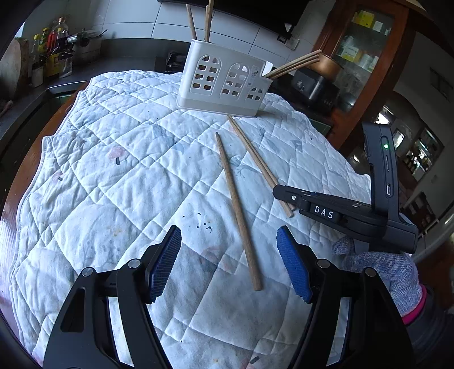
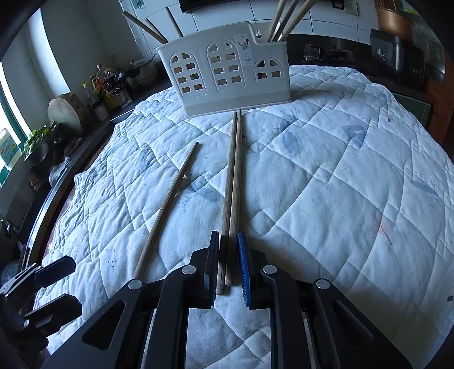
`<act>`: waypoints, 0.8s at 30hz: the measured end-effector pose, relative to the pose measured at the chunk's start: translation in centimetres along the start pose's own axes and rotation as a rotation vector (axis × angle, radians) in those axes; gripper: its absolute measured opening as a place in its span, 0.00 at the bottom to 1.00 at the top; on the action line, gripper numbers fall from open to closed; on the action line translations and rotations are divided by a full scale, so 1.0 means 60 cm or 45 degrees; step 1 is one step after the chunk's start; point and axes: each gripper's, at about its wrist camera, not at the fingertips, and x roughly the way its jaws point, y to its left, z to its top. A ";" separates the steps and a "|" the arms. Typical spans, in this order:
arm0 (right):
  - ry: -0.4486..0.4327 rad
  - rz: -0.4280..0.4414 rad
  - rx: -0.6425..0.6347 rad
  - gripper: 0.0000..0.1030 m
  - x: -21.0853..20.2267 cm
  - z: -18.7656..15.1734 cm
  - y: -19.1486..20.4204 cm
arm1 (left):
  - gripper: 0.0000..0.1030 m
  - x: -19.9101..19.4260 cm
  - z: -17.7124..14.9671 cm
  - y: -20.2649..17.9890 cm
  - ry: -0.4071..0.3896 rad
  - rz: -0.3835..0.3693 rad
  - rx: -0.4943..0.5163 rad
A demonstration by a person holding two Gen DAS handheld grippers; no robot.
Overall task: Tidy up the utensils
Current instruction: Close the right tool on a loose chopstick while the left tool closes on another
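Quilted white cloth (image 1: pixel 113 176) covers the round desk (image 1: pixel 17 181), stained here and there. Behind it run a dark kitchen counter (image 1: pixel 85 71) with bottles (image 1: pixel 54 37) and a white tiled wall (image 1: pixel 227 25); a wooden glass-front cabinet (image 1: pixel 366 45) stands off to one side. At the far edge of the cloth sits a white plastic holder (image 2: pixel 224 79) with chopsticks standing in its end compartments. The left tongs (image 1: pixel 228 261) hang wide apart above the cloth, gripping nothing, with a single chopstick (image 1: pixel 237 210) lying just ahead of them. The right tongs (image 2: pixel 229 264) are nearly closed, pinching the near ends of a pair of chopsticks (image 2: pixel 232 184) whose tips point at the holder.
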 end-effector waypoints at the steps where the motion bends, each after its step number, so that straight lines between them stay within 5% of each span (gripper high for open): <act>1: 0.000 0.010 0.011 0.13 -0.001 0.001 -0.002 | 0.68 0.000 0.000 0.000 0.002 0.000 -0.002; 9: -0.018 0.041 0.035 0.14 -0.009 0.004 -0.009 | 0.68 0.003 0.001 0.004 0.012 0.003 -0.005; 24: 0.004 -0.065 -0.080 0.11 0.004 0.013 0.003 | 0.68 0.016 -0.002 0.001 0.042 -0.001 -0.005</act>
